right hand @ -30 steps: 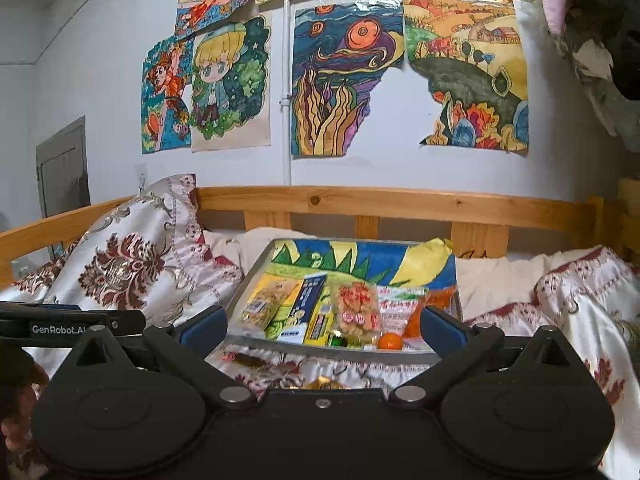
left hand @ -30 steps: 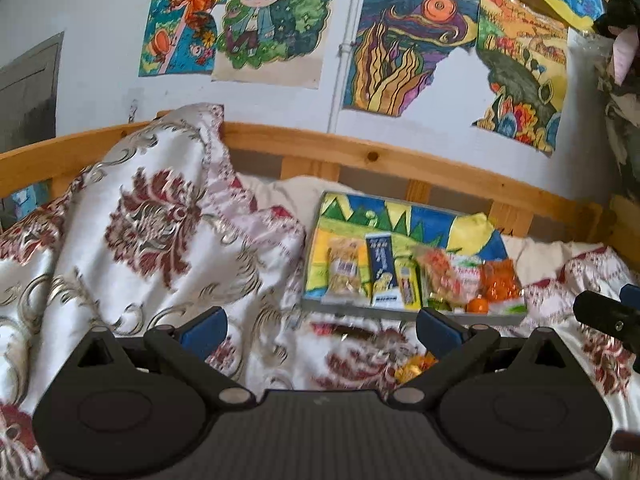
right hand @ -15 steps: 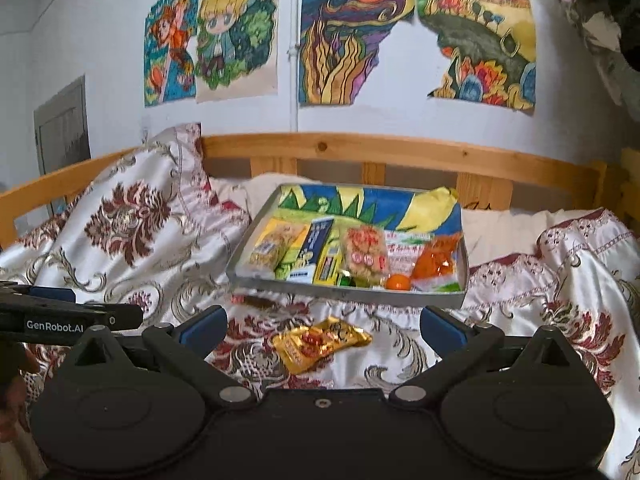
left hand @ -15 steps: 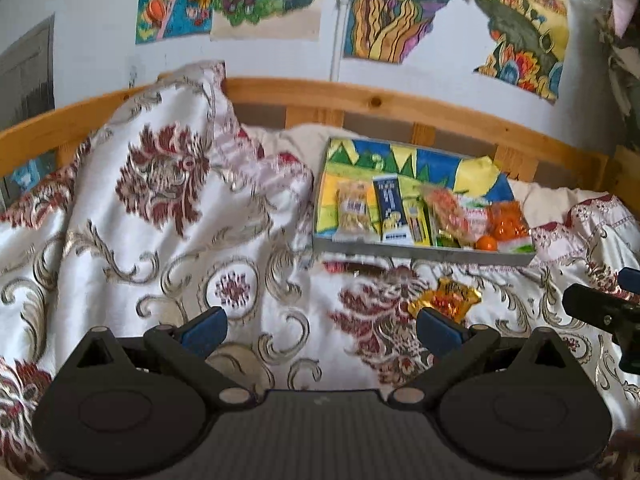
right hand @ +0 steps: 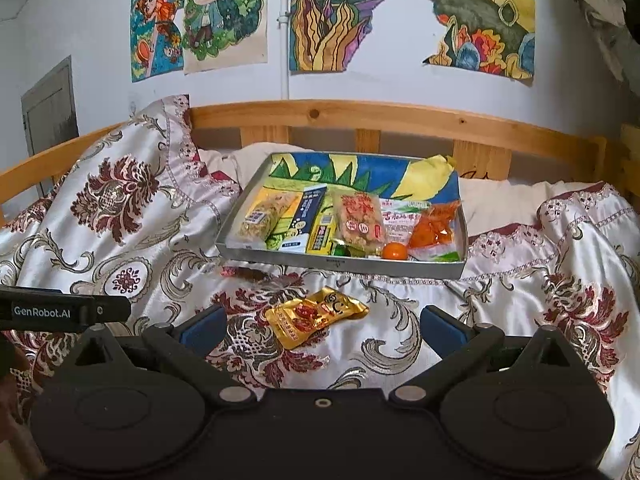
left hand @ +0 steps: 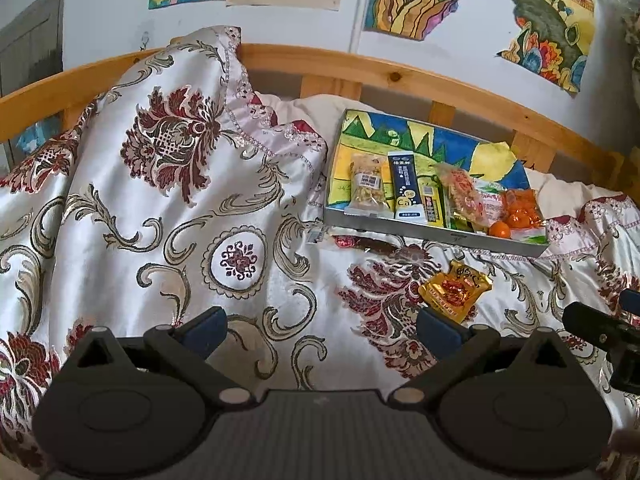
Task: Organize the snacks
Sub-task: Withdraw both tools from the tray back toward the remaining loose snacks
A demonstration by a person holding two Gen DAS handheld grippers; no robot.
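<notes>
— How many snacks are counted?

— One gold packet (right hand: 316,315) is seen loose on the bedspread (right hand: 120,216), just in front of the tray (right hand: 344,263); about six packets and one small orange (right hand: 394,251) are held in the tray.

— What differs between views?

— The "GenRobot.AI" label is shown only in the right view.

— The packet's axis?

— It is laid slantwise, running from near-left to far-right.

— The grippers?

— Both the left gripper (left hand: 320,330) and right gripper (right hand: 322,326) are spread wide, nothing held.
</notes>
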